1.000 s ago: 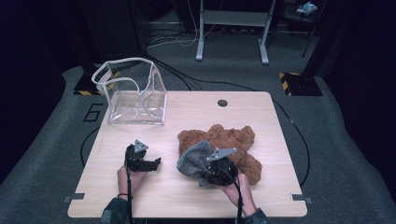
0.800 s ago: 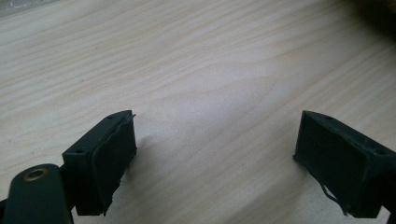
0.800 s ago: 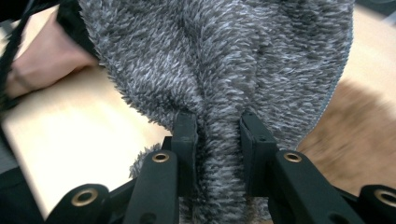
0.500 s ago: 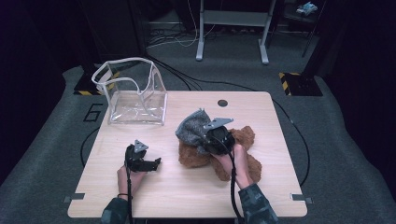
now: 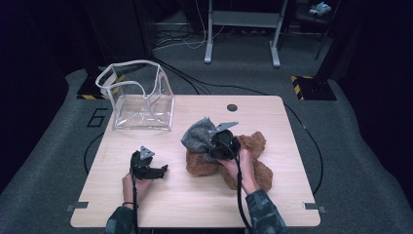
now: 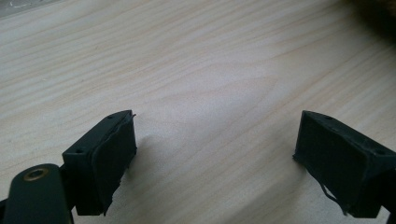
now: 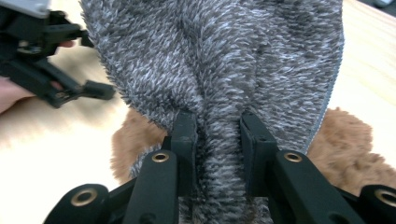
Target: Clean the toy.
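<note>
A grey fuzzy cloth (image 5: pixel 198 136) hangs bunched above the table, pinched by my right gripper (image 5: pixel 214 145). In the right gripper view, a fold of the grey cloth (image 7: pixel 219 70) runs between the two jaws of that gripper (image 7: pixel 218 133), which are shut on it. Under it lies a brown fuzzy cloth (image 5: pixel 253 156), spread on the table; its brown pile (image 7: pixel 348 149) shows either side of the grey one. My left gripper (image 5: pixel 158 171) rests on the table at the left, open and holding nothing; its fingers (image 6: pixel 109 154) stand wide apart over bare wood.
A clear plastic bag (image 5: pixel 139 97) with a white rim stands open at the table's back left. A dark round hole (image 5: pixel 232 107) sits near the table's back edge. The wooden table (image 5: pixel 185 195) is ringed by grey floor with cables and a metal frame behind.
My right gripper has lifted the grey cloth up off the brown cloth and carried it away from me and a little left. The left gripper has stayed in place.
</note>
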The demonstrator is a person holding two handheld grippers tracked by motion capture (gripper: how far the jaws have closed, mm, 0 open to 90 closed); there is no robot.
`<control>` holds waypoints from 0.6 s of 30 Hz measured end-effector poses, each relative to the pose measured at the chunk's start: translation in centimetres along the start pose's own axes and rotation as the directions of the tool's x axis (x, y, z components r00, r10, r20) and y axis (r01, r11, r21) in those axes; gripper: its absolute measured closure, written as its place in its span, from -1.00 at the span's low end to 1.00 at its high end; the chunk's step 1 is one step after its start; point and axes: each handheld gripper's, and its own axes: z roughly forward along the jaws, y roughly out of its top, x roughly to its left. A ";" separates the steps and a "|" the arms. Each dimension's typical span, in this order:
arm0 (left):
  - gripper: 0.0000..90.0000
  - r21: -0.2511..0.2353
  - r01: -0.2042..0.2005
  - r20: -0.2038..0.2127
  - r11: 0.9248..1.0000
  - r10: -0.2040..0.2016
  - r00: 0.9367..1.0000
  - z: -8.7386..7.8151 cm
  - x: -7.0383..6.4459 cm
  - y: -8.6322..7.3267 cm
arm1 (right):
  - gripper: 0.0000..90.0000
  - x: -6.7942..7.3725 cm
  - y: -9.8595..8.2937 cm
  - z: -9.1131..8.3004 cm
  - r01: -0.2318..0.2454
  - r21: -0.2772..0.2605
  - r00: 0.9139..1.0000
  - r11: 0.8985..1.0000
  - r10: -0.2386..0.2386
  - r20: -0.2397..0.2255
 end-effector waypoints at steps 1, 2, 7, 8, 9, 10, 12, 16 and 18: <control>-0.73 0.000 0.002 0.002 1.000 -0.002 1.000 0.0 0.0 0.0 | 0.57 0.2 -0.1 -0.1 0.006 0.004 1.000 1.000 -0.006 -0.006; -0.73 0.000 0.002 0.001 1.000 -0.002 1.000 0.0 0.0 0.0 | 0.57 0.4 -0.3 -0.2 0.007 0.003 1.000 1.000 -0.007 -0.007; -0.73 0.000 0.001 0.001 1.000 -0.001 1.000 0.0 0.0 0.0 | 0.57 1.6 -1.3 0.0 0.037 0.016 0.999 0.999 -0.036 -0.033; -0.73 0.000 0.002 0.001 1.000 -0.002 1.000 0.0 0.0 0.0 | 0.57 1.8 -1.5 0.0 0.038 0.020 0.999 0.999 -0.037 -0.035; -0.73 0.000 0.002 0.001 1.000 -0.002 1.000 0.0 0.0 0.0 | 0.57 2.0 -1.7 0.0 0.036 0.022 0.999 0.999 -0.035 -0.040; -0.73 0.000 0.002 0.001 1.000 -0.002 1.000 0.0 0.0 0.0 | 0.57 2.2 -2.0 0.0 0.044 0.021 0.998 0.999 -0.043 -0.043; -0.73 0.000 0.002 0.001 1.000 -0.002 1.000 0.0 0.0 0.0 | 0.57 2.5 -2.4 0.2 0.045 0.029 0.998 0.999 -0.044 -0.054; -0.73 0.000 0.000 -0.001 1.000 0.000 1.000 0.0 0.0 0.0 | 0.57 3.1 -3.7 0.8 0.055 0.050 0.996 0.997 -0.051 -0.079; -0.73 0.000 0.002 0.001 1.000 -0.002 1.000 0.0 0.0 0.0 | 0.57 3.4 -4.3 1.2 0.051 0.062 0.995 0.997 -0.045 -0.091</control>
